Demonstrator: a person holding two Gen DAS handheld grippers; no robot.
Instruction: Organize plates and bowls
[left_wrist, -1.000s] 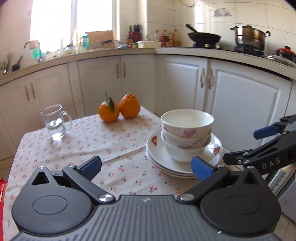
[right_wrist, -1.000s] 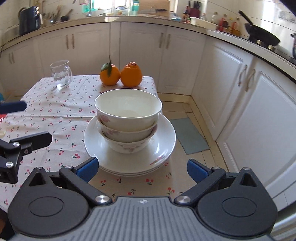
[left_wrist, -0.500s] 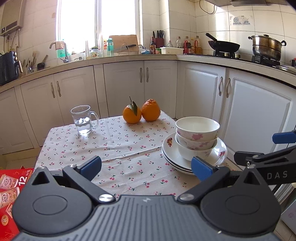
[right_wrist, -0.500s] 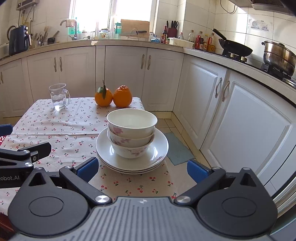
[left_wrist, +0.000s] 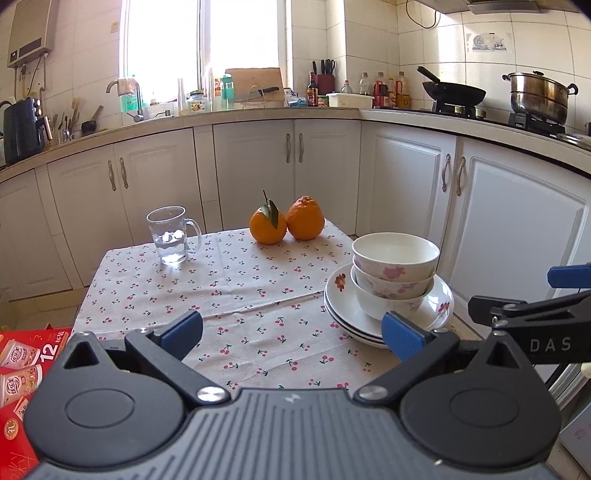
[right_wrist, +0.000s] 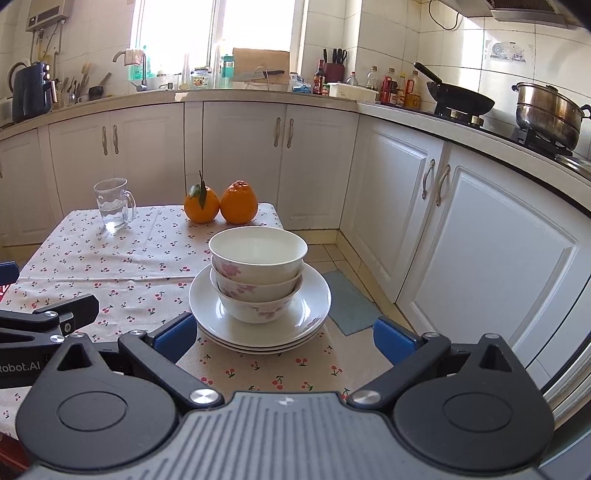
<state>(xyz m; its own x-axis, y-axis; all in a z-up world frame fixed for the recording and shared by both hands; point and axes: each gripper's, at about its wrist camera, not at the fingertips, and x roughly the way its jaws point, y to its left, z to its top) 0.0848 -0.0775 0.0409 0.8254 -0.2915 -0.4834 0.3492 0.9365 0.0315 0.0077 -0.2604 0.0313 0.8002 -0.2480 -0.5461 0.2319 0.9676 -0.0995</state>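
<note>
Three white floral bowls (right_wrist: 258, 273) are nested on a stack of white plates (right_wrist: 314, 306) at the table's right edge; the bowls (left_wrist: 393, 273) and plates (left_wrist: 340, 295) also show in the left wrist view. My left gripper (left_wrist: 291, 332) is open and empty, held back over the table's near edge, left of the stack. My right gripper (right_wrist: 282, 334) is open and empty, held back in front of the stack. Each gripper shows at the side of the other's view.
A cherry-print cloth (left_wrist: 240, 280) covers the table. Two oranges (left_wrist: 284, 221) and a glass mug (left_wrist: 171, 234) with water stand at the far side. White cabinets (right_wrist: 461, 221) run behind and to the right. A red box (left_wrist: 18, 369) lies low on the left.
Both grippers have pulled back and risen away from the stack, so the table looks farther off. The bowls and plates have not moved. Both grippers stay open.
</note>
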